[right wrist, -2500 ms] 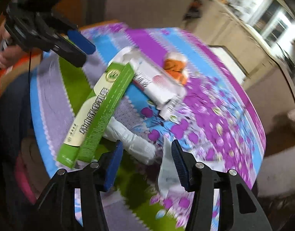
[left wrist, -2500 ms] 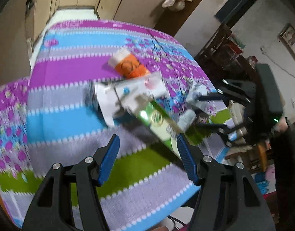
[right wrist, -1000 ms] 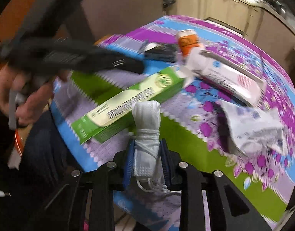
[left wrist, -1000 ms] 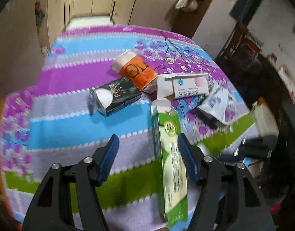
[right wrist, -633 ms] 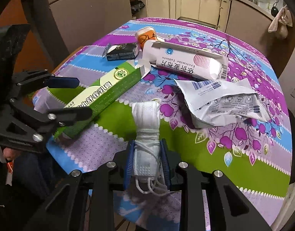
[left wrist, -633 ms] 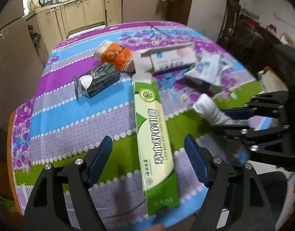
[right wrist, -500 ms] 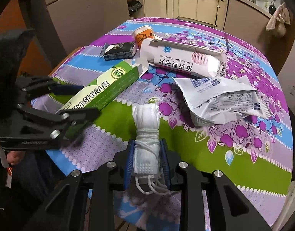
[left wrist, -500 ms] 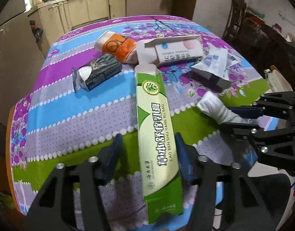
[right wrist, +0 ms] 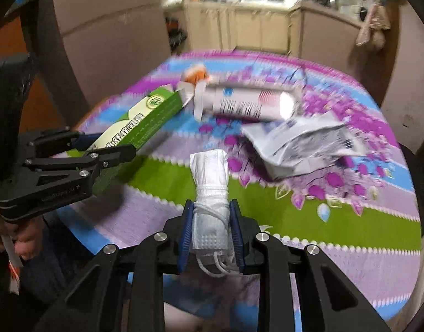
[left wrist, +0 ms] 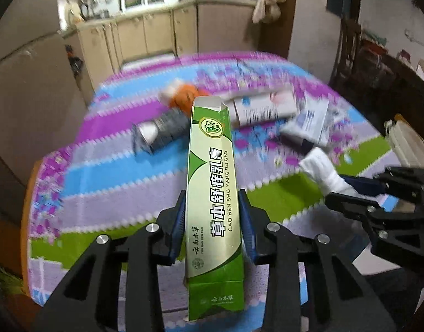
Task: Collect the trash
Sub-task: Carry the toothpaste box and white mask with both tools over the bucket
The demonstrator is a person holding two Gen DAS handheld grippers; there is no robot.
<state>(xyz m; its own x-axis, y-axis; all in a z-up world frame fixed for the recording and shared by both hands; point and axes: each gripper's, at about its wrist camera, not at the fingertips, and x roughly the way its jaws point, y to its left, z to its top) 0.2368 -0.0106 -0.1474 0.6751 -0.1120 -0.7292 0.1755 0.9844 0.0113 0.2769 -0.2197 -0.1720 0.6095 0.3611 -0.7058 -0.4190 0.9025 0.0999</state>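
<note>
My left gripper point(left wrist: 212, 207) is shut on a long green toothpaste box point(left wrist: 212, 177) and holds it above the table's near edge; the box also shows in the right wrist view point(right wrist: 140, 121). My right gripper point(right wrist: 210, 215) is shut on a rolled white face mask point(right wrist: 210, 182), seen too in the left wrist view point(left wrist: 322, 171). On the striped tablecloth point(left wrist: 115, 171) lie an orange cup point(left wrist: 184, 96), a dark carton point(left wrist: 159, 132), a white box point(right wrist: 245, 102) and a crumpled white packet point(right wrist: 303, 138).
Kitchen cabinets point(left wrist: 156, 30) stand behind the round table. A dark chair point(left wrist: 378, 63) is at the right. The left gripper point(right wrist: 59, 166) shows at the left of the right wrist view, over the table's edge.
My left gripper has closed on the green box and lifted it off the cloth. My right gripper keeps hold of the mask and has risen a little.
</note>
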